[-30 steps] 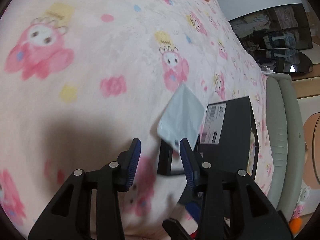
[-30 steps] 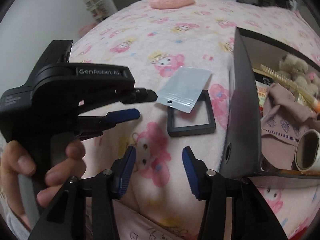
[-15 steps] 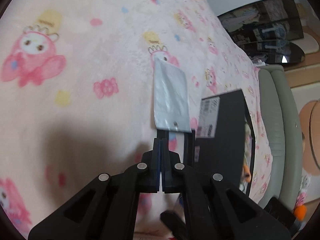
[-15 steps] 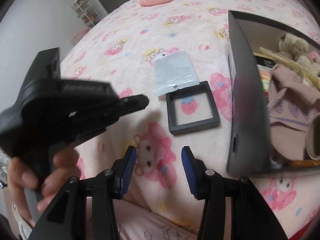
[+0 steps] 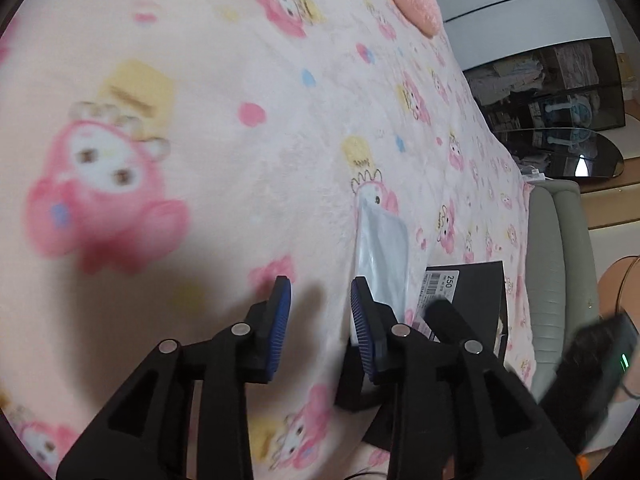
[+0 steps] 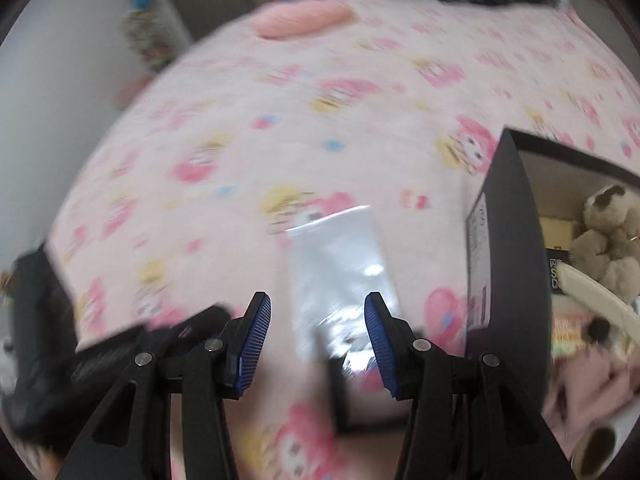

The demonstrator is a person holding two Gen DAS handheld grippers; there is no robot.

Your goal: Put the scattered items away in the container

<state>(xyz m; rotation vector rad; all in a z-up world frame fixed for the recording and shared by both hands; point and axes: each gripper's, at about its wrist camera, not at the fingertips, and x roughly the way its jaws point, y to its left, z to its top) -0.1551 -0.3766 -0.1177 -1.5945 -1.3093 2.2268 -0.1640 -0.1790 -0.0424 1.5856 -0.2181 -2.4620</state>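
Observation:
A clear plastic zip bag (image 6: 340, 264) lies on the pink bedspread, partly over a black square frame (image 6: 340, 396). It also shows in the left wrist view (image 5: 382, 256), just beyond my left gripper's right finger. My left gripper (image 5: 320, 320) is open and empty, low over the bedspread beside the bag. My right gripper (image 6: 318, 338) is open and empty, right above the bag's near end. The black box (image 6: 508, 264) stands to the right, holding a plush bear (image 6: 604, 232) and other items. The right wrist view is blurred.
A pink cushion (image 6: 304, 20) lies at the far end of the bed. A grey padded bed edge (image 5: 560, 280) runs beyond the box. A shelf and wall stand at the far left (image 6: 148, 36). The left gripper's body (image 6: 80, 344) sits at the lower left.
My left gripper was shut on or at the bag half a second ago and is now open, with the bag lying flat. My right gripper has moved in over the bag.

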